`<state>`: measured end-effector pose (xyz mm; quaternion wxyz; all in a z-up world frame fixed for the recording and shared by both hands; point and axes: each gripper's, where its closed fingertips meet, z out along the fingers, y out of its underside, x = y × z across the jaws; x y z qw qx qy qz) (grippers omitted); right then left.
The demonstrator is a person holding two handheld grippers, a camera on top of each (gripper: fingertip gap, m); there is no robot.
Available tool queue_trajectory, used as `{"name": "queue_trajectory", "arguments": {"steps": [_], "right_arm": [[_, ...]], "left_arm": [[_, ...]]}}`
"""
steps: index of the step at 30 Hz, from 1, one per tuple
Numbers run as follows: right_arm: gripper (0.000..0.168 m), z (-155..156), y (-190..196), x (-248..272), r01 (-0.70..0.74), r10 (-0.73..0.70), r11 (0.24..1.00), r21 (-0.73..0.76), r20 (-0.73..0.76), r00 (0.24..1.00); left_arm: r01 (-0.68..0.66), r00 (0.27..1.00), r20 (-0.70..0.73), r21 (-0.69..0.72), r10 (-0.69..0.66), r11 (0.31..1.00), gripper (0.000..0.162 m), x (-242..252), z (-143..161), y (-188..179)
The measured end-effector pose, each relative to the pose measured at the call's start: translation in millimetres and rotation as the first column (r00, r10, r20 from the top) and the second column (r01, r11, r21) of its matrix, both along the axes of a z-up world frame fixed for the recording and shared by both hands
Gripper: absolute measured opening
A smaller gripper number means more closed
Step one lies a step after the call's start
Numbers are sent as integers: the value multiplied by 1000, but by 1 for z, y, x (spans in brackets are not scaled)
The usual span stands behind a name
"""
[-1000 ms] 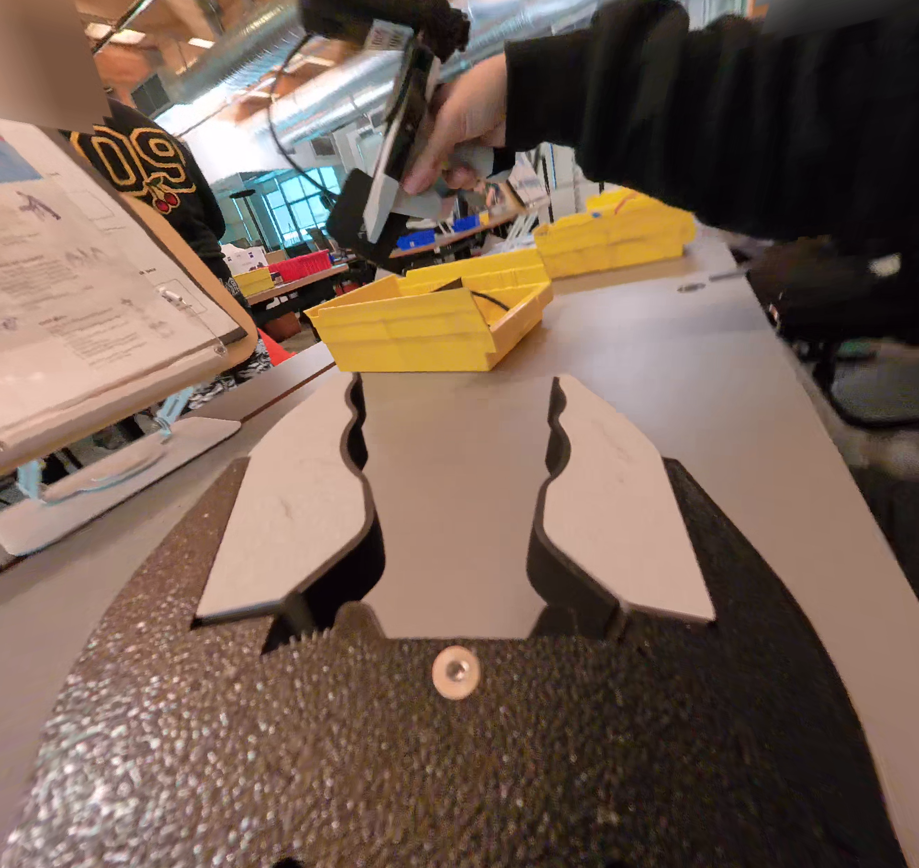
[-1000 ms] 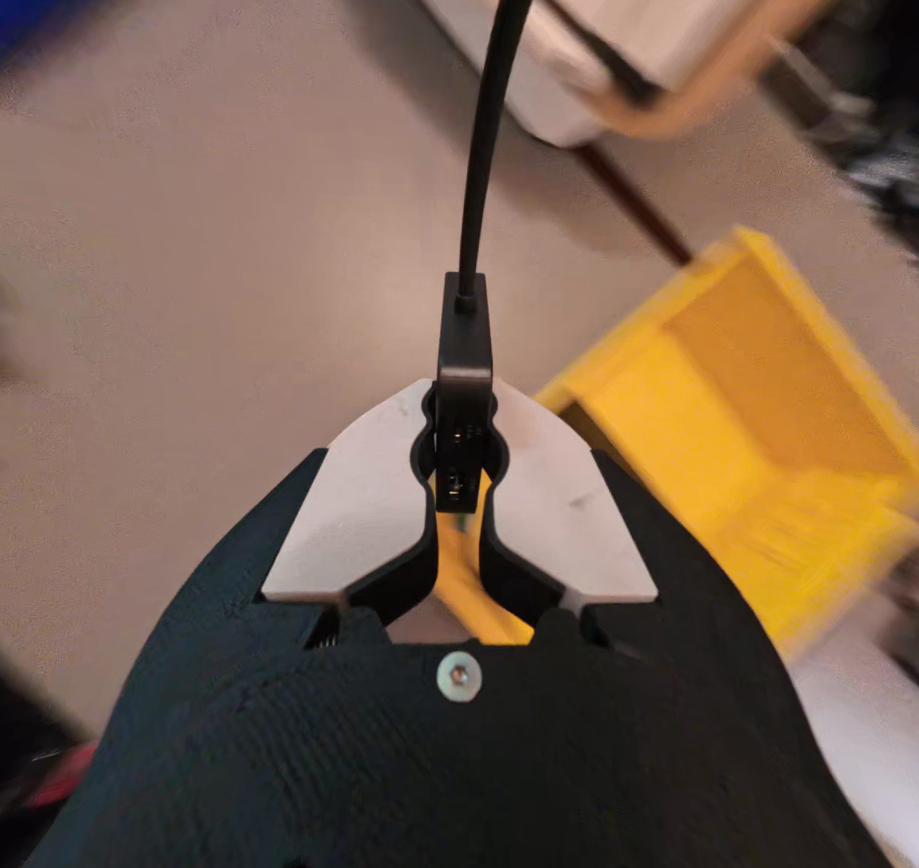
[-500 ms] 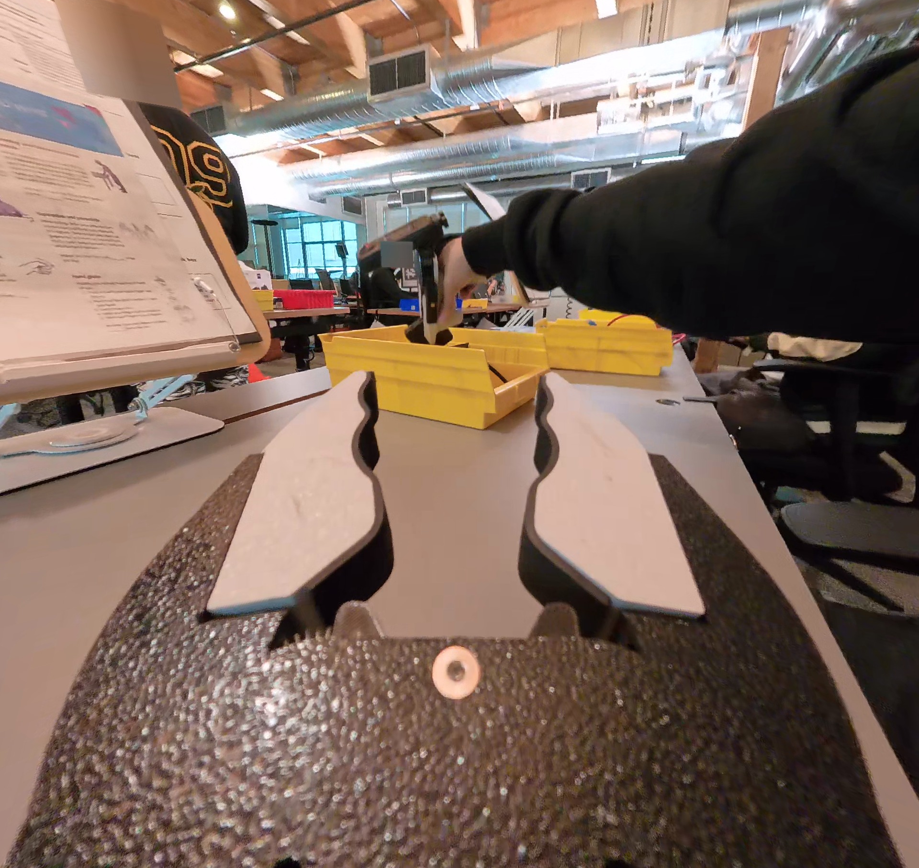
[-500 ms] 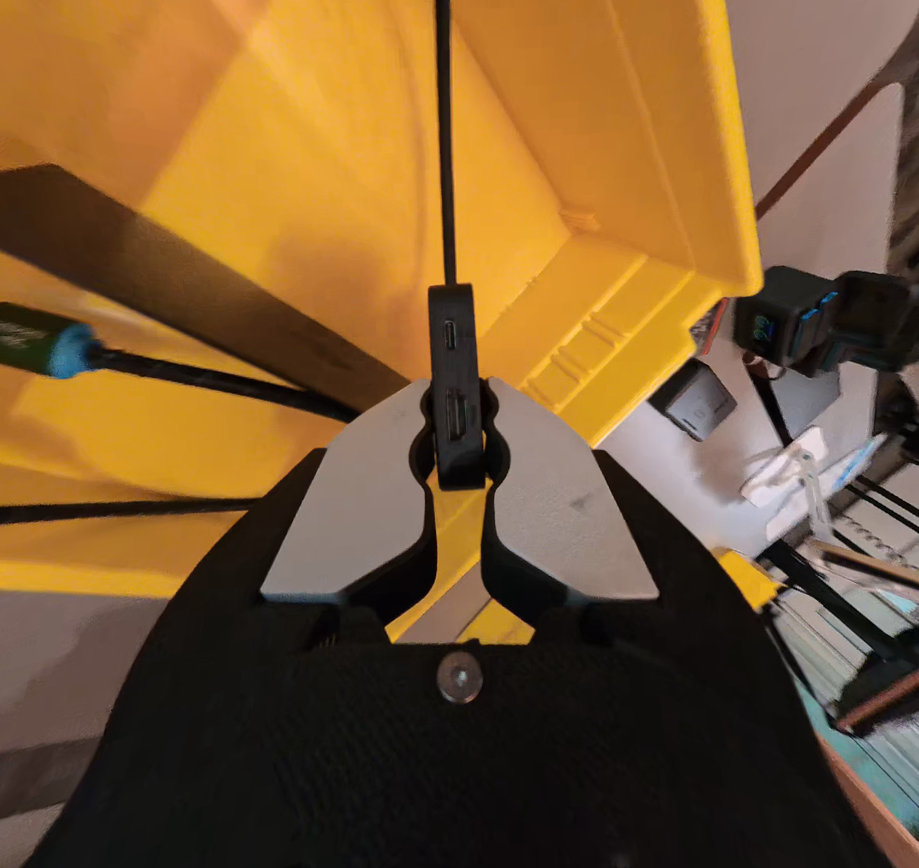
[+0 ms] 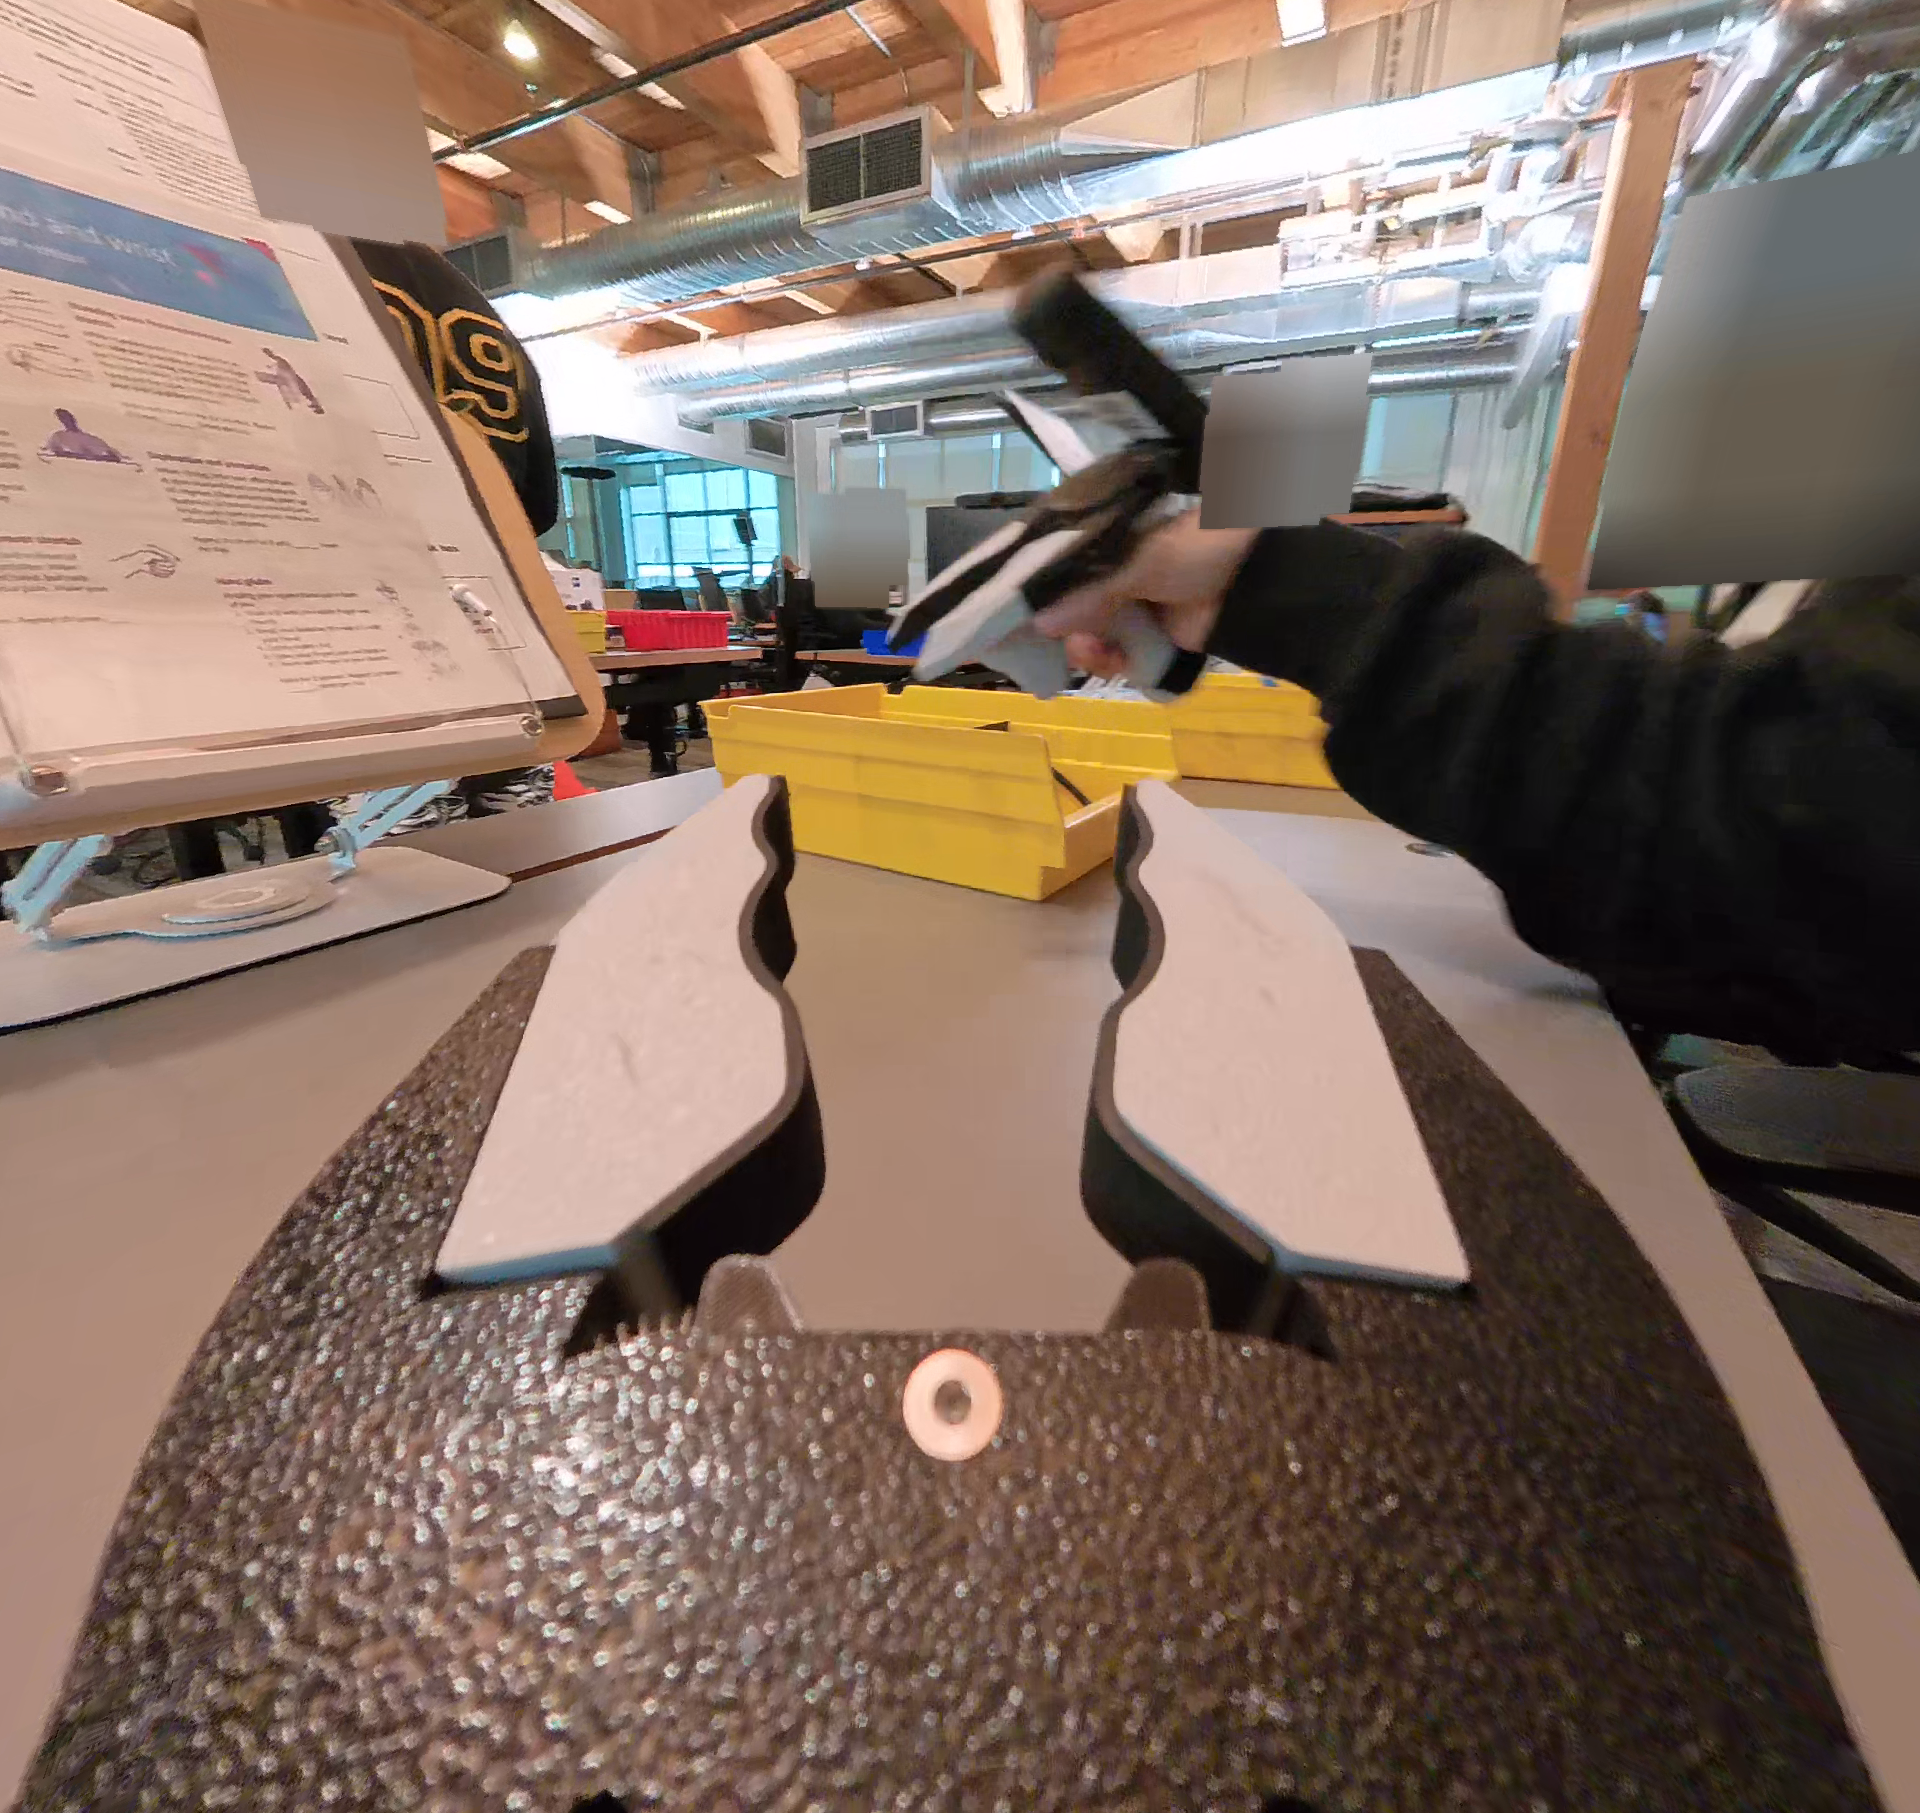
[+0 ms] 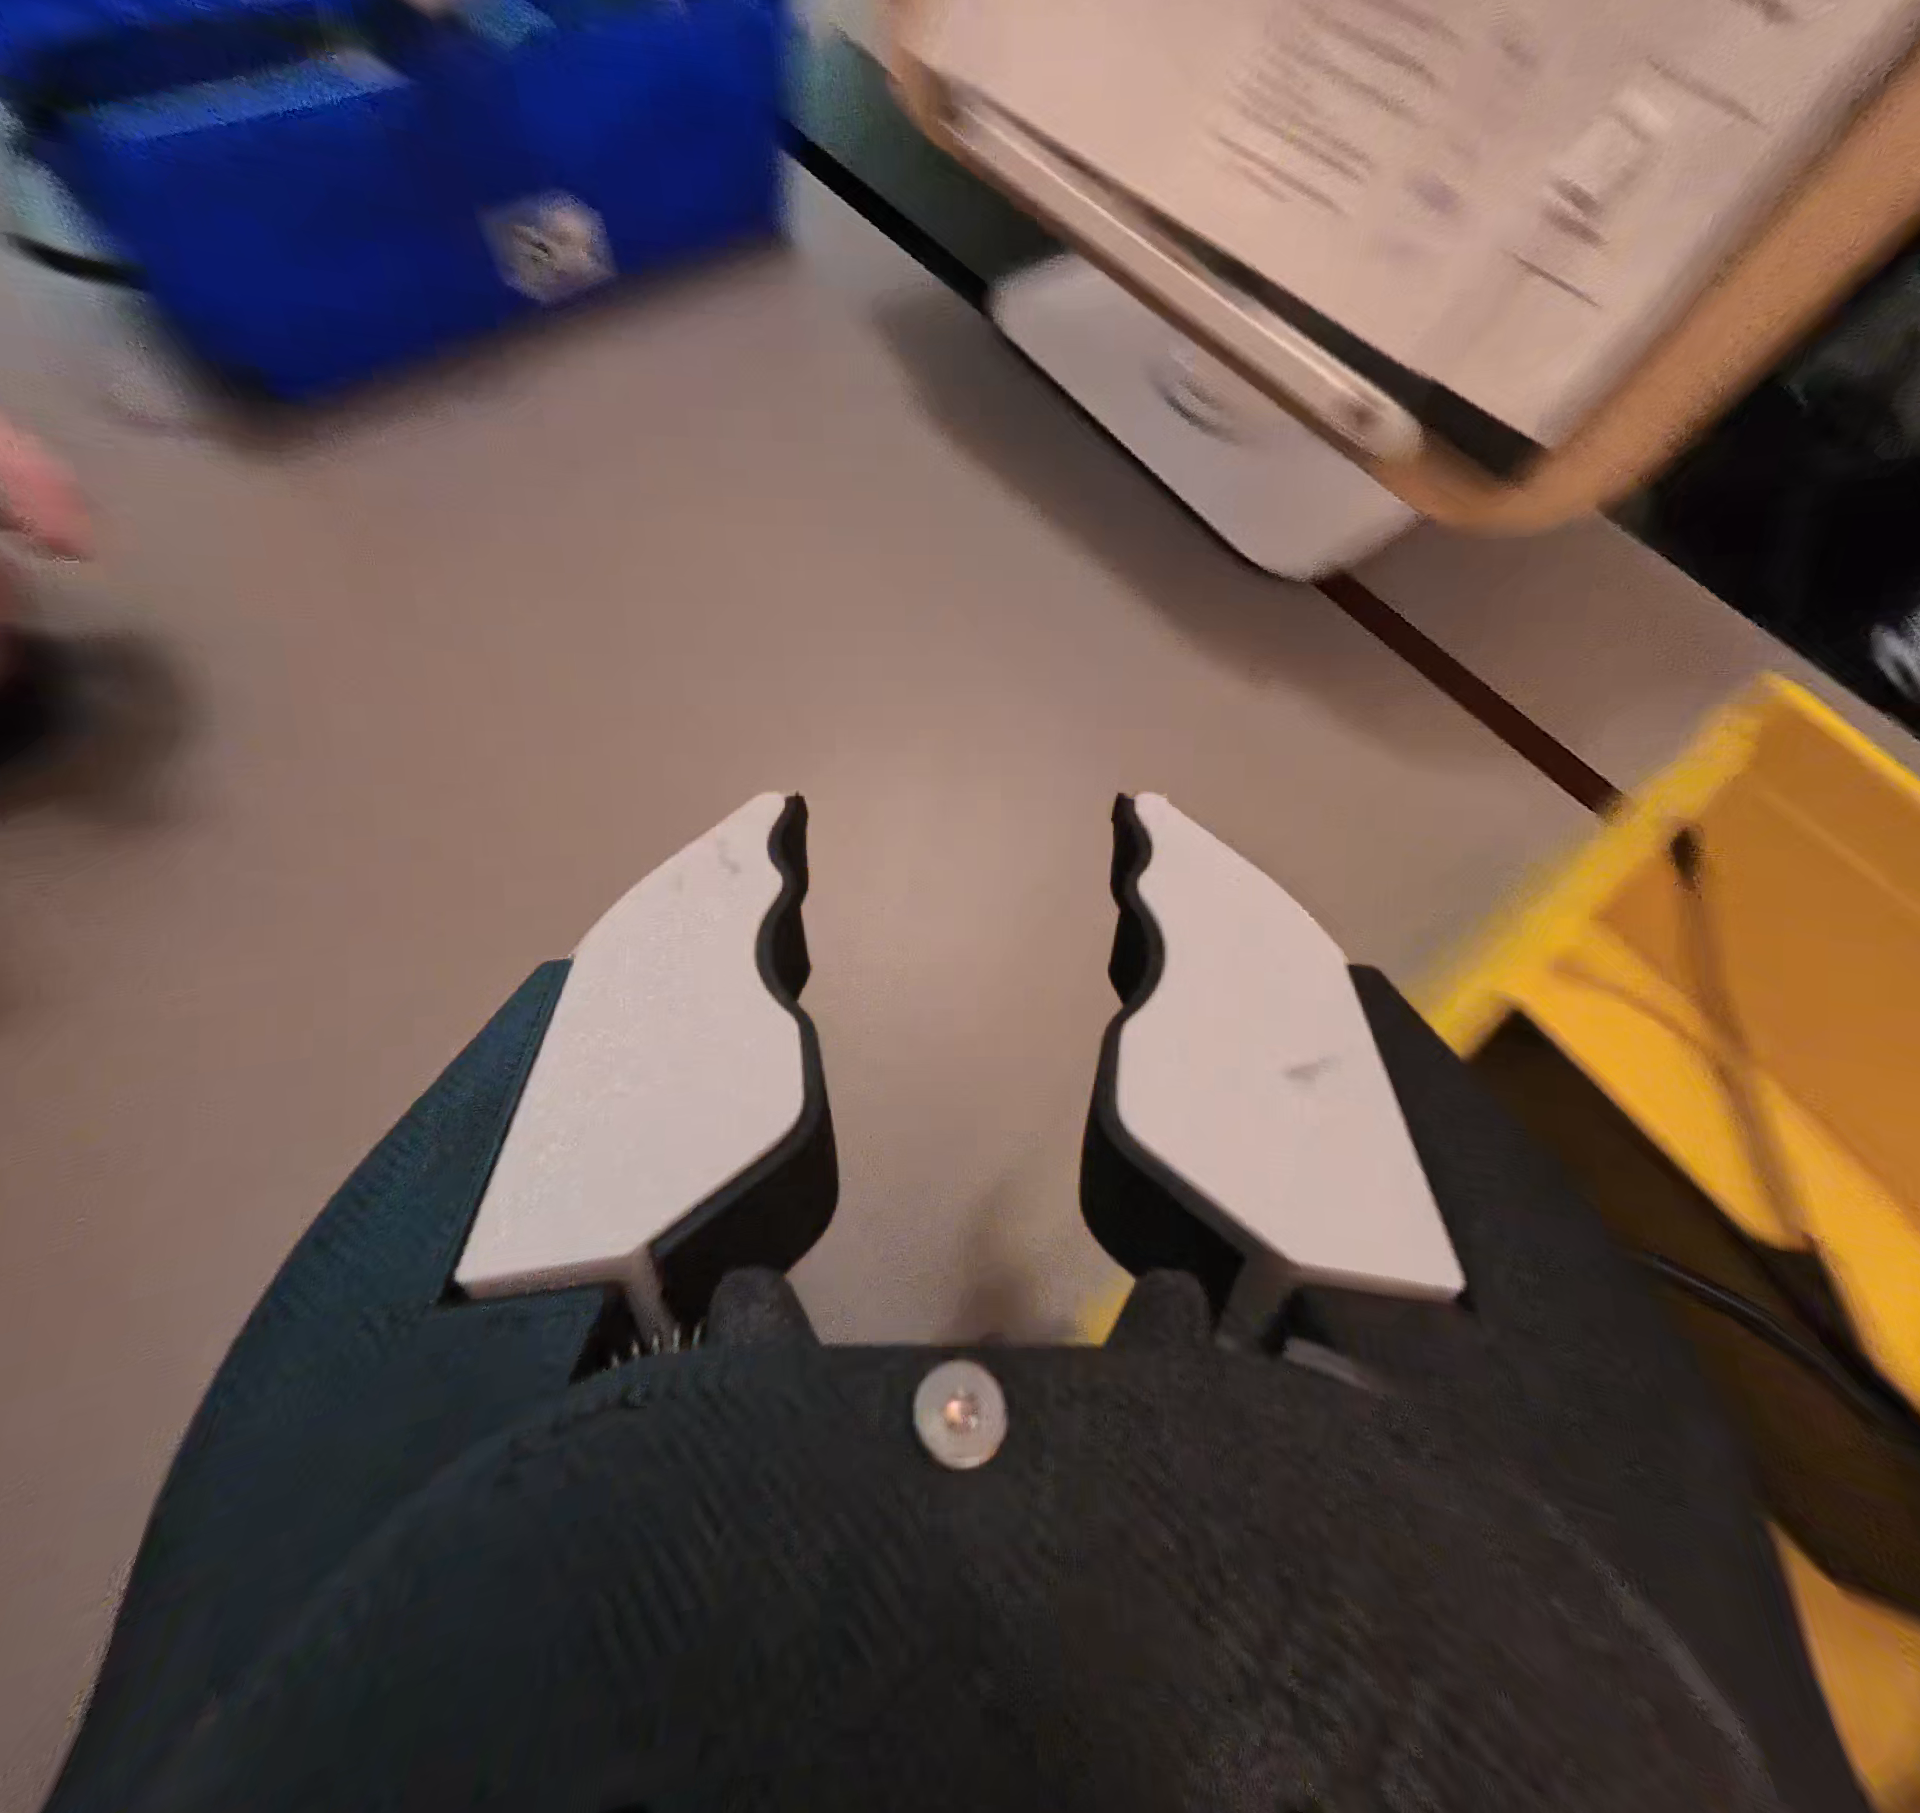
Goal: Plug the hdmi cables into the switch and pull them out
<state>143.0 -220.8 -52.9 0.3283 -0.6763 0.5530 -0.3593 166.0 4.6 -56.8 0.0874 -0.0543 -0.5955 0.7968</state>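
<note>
Right wrist view: right gripper (image 6: 958, 807) has its jaws spread with nothing between them, above bare grey table (image 6: 520, 724); heavy motion blur. Yellow bin (image 6: 1714, 984) sits at 3 o'clock with thin black cables (image 6: 1704, 942) lying inside; no switch can be made out in either view. Left gripper (image 5: 951, 797) is likewise spread and empty, low over the table, with the bin at its 12 o'clock. Blue bin (image 6: 416, 153) sits at 11 o'clock, document stand (image 6: 1455, 153) at 1 o'clock. Risks: cable ends loose in the bin could snag a finger on the next reach and drag the bin; with this blur a fast approach could clip the bin wall. Writing: printed pages on the stand and a label on the blue bin, not repeated here.
</note>
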Motion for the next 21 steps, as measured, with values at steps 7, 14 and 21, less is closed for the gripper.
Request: {"name": "queue_trajectory", "arguments": {"steps": [7, 14, 21], "right_arm": [[57, -56, 64, -16, -14, 15, 994, -110, 4, 1000], [58, -58, 46, -35, 22, -22, 993, -114, 2, 1000], [60, -49, 50, -39, -9, 13, 996, -94, 38, 999]], "left_arm": [[-451, 879, 249, 156, 407, 879, 51, 62, -1, 10], [-837, 547, 511, 327, 663, 439, 51, 175, 19, 60], [-794, 595, 675, 579, 435, 188, 55, 249, -6, 40]]}}
